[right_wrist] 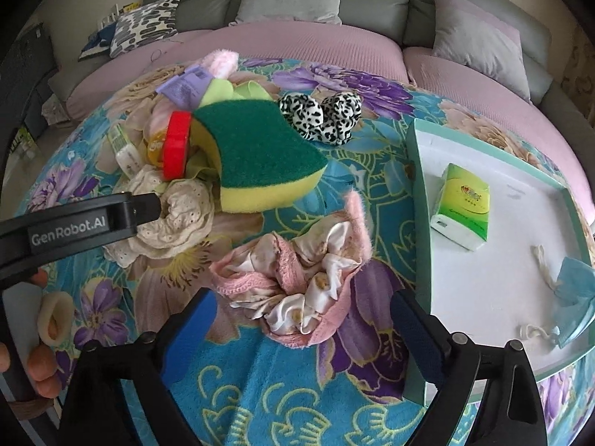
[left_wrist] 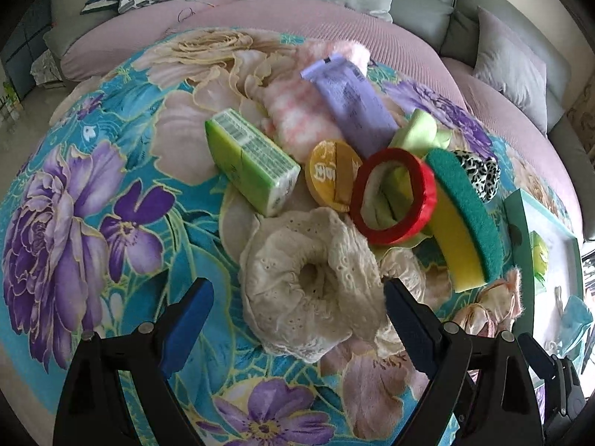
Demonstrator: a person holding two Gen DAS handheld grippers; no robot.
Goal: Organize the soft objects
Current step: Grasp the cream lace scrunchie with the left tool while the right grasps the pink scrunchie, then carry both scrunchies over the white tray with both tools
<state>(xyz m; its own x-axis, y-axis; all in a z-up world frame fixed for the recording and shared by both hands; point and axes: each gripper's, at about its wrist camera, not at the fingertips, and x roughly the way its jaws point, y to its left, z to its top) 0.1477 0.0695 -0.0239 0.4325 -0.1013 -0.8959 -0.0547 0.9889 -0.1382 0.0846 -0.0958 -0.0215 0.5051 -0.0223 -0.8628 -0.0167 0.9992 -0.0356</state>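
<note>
The cream lace scrunchie (left_wrist: pixel 310 290) lay on the floral blanket (left_wrist: pixel 111 171) between the wide-apart jaws of the left gripper (left_wrist: pixel 297 304), untouched by either pad. At its 1 o'clock sat a red ring (left_wrist: pixel 394 197) leaning against a yellow-and-green sponge (left_wrist: pixel 465 219), with a yellow round tin (left_wrist: pixel 333 174) and a green tissue pack (left_wrist: pixel 249 160) toward 11 o'clock, and a purple tube (left_wrist: pixel 349 100) over a pink fluffy sock (left_wrist: pixel 297 119) farther at 12. In the right wrist view, the pink satin scrunchie (right_wrist: pixel 297 278) lay between the spread jaws of the right gripper (right_wrist: pixel 303 319), which did not press on it. A leopard-print scrunchie (right_wrist: pixel 321 117) lay at its 12 o'clock, and a white tray (right_wrist: pixel 483 297) at 3 o'clock held a second tissue pack (right_wrist: pixel 461 206). A grey sofa (right_wrist: pixel 372 3) stood behind.
</note>
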